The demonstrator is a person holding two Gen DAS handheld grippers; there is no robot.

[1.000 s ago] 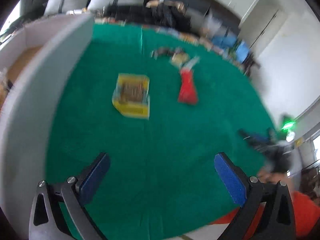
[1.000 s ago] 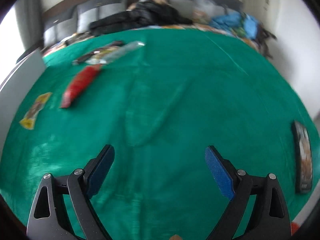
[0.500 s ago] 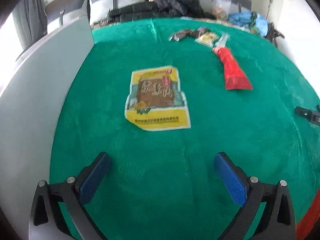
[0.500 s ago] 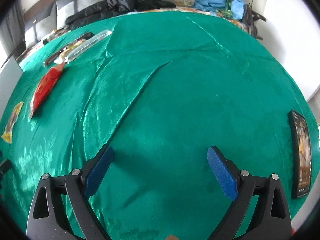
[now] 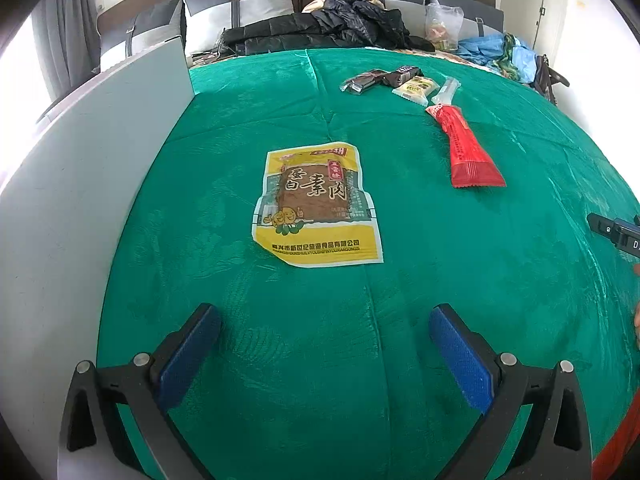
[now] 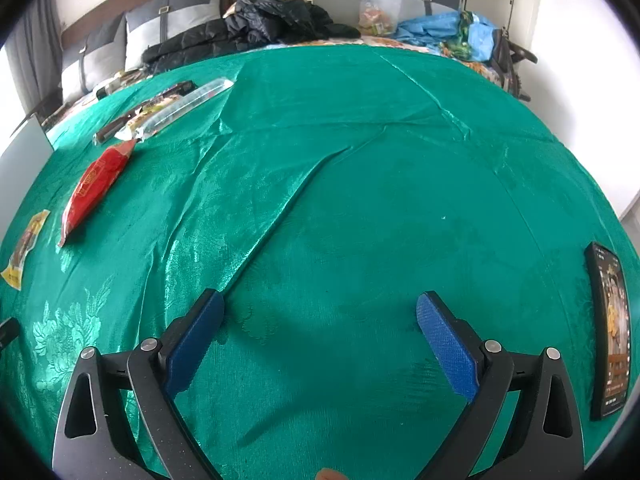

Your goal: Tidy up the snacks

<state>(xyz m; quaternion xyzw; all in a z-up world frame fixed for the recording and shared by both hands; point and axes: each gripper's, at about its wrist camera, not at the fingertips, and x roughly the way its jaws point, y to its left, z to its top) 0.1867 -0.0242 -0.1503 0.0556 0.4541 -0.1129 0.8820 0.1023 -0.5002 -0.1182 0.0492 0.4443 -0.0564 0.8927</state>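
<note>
A flat yellow snack packet [image 5: 316, 204] with a brown picture lies on the green cloth just ahead of my left gripper [image 5: 324, 320], which is open and empty. Further right lies a red packet [image 5: 468, 148]. Beyond it sit dark wrappers [image 5: 376, 79], a pale yellow snack [image 5: 414, 88] and a clear tube packet [image 5: 446, 92]. My right gripper [image 6: 320, 308] hovers over bare cloth, its jaws opening with nothing between them. In its view the red packet [image 6: 96, 188] and yellow packet [image 6: 24, 248] lie far left.
A tall white box wall [image 5: 92, 160] borders the cloth on the left. A phone [image 6: 610, 328] lies at the cloth's right edge. Black jackets [image 6: 276, 20], bags and grey cushions are heaped behind the cloth.
The left wrist view swung and dropped, so the yellow packet went from small and far to large and centred. The right wrist view shifted a little and its jaws spread slightly wider.
</note>
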